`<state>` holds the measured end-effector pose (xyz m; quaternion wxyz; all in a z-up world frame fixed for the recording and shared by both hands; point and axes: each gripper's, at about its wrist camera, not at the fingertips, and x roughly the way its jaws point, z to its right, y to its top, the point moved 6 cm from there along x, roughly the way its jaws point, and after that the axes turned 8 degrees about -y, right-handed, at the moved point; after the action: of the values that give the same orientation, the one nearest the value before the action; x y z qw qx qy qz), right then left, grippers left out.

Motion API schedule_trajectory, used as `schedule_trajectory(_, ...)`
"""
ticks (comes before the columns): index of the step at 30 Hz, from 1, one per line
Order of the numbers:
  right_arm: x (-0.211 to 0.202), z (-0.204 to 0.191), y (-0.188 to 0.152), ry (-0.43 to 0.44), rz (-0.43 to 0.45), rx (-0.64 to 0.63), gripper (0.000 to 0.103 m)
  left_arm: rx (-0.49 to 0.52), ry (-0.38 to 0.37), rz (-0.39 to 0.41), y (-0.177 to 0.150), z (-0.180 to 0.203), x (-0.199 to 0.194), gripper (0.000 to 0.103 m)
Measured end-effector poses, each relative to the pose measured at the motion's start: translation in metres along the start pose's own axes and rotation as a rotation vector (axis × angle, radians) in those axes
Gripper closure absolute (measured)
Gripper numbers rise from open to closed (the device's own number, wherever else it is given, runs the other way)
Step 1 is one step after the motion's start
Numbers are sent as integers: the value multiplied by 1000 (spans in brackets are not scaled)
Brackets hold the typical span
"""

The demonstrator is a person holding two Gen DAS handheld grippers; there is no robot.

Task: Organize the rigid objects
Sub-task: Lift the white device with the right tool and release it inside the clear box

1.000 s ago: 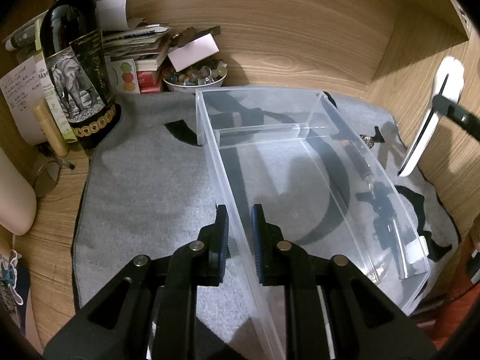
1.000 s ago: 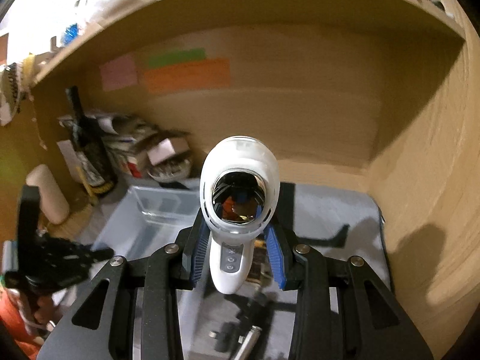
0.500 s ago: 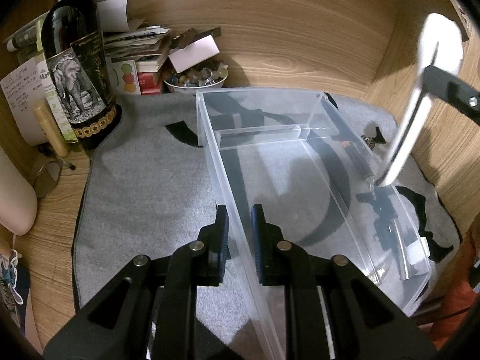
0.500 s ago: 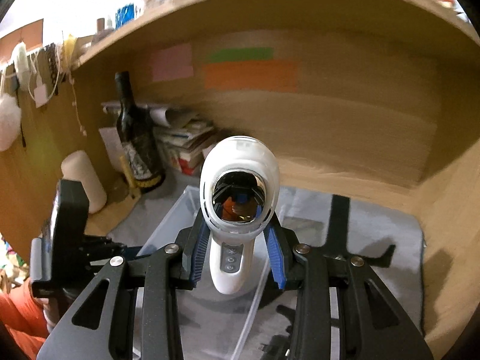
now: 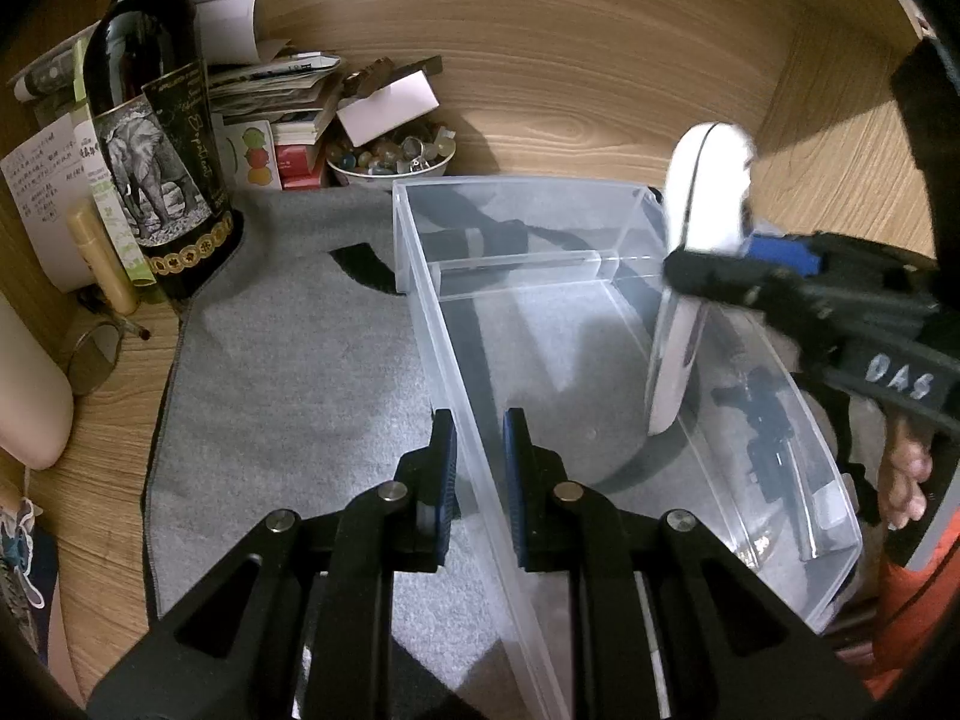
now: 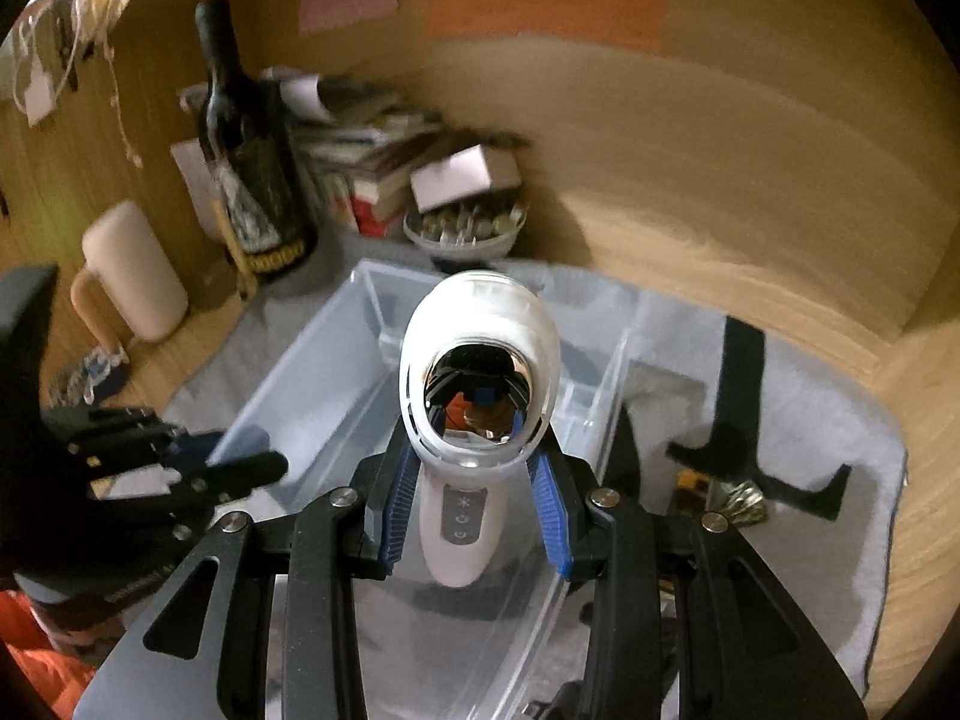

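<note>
A clear plastic bin [image 5: 600, 228] lies on a grey mat [image 5: 288, 384]. My left gripper [image 5: 478, 468] is shut on the bin's near left wall. My right gripper [image 6: 477, 498] is shut on a white handheld device with a mirrored head [image 6: 480, 384], holding it upright above the bin [image 6: 312, 384]. In the left wrist view the white device [image 5: 690, 276] hangs over the bin's right side, its lower tip inside the rim. A small black toy-like object [image 5: 765, 420] lies on the mat behind the bin's right wall.
A dark wine bottle [image 5: 150, 138], stacked books and papers [image 5: 282, 96] and a bowl of small stones [image 5: 390, 159] stand at the back left. Wooden walls [image 5: 600, 78] close the back and right. Small objects [image 6: 744, 507] lie on the mat right of the bin.
My right gripper carried the white device left and down, from beside the right wall to over the bin. The left gripper has kept its hold on the bin wall.
</note>
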<state>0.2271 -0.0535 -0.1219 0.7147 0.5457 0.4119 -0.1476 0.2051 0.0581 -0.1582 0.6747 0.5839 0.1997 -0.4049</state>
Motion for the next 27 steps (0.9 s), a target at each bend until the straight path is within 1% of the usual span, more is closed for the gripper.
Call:
schedule_trajectory(13,26,-23,-26,11,-144,-112,69,8,1,6,0,0,0,87)
schedule_trajectory(16,29,-24,-27,7,-157,-112,69,7,0,6,0,0,0,87)
schedule_trajectory(20,27,-22,-28,1,-152,-104,68,7,-1,6,0,0,0,87)
schedule_trajectory(22,25,-22,-26,3,-135,-97,59,7,0,6,0,0,0,87)
schedule_trajectory(23,20,-20,-24,-4,-113,-91,47,7,0,6,0,0,0,87)
schedule_trajectory(24,16,-19,-21,-7,-93,-87,38,7,-2,6,0,0,0,87)
schedule_trajectory(27,-1,-16,-13,-20,-13,-83,36,10,-1,6,1,0,1,87)
